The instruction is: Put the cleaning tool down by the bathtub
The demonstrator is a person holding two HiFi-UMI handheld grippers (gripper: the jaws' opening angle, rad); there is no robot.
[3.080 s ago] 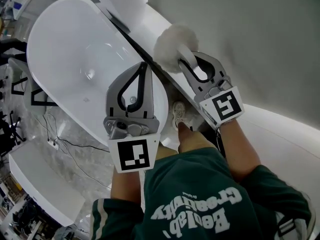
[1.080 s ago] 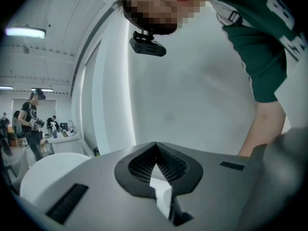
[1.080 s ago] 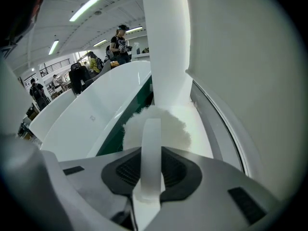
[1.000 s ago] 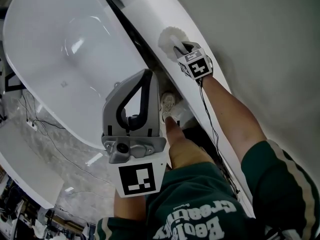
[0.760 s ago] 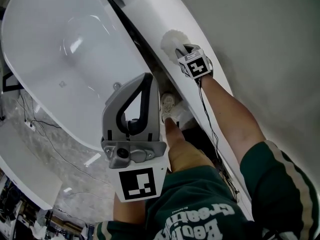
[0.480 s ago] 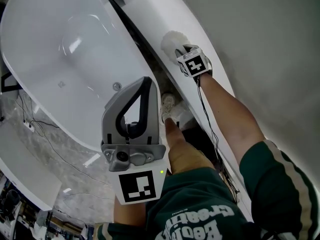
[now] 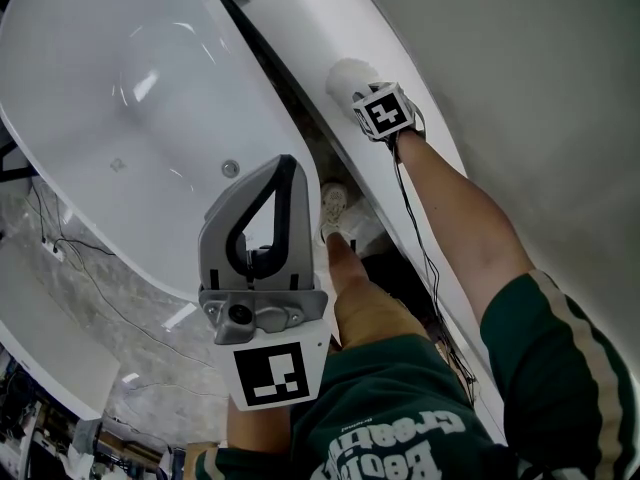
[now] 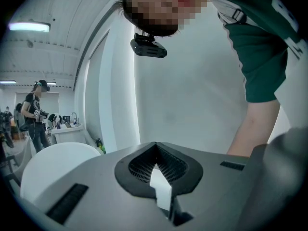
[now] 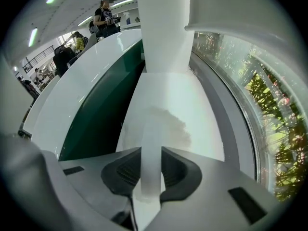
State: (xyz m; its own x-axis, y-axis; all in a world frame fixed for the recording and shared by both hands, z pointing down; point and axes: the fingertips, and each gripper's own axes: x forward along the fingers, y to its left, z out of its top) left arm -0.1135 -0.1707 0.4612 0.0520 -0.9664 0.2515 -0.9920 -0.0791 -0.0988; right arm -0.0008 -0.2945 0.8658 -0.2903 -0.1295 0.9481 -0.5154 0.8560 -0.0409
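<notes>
Well, right tongs (image 9: 150,168): gripped cleaning tool (image 7: 343,71) by its handle, at three o'clock of bathtub (image 7: 120,98).
left tongs (image 8: 155,146): were together, empty.

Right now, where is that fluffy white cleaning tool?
Head view, upper middle: the cleaning tool is clamped in the right hand-held gripper, its fluffy head down at the white ledge that runs to the right of the bathtub.

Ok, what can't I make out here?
Right gripper view: the cleaning tool's head is blurred beyond the right claw; contact with the ledge unclear.
Head view: that claw's marker cube covers its jaws.
Head view: the gap between bathtub and ledge runs behind the left claw and the person's leg.
</notes>
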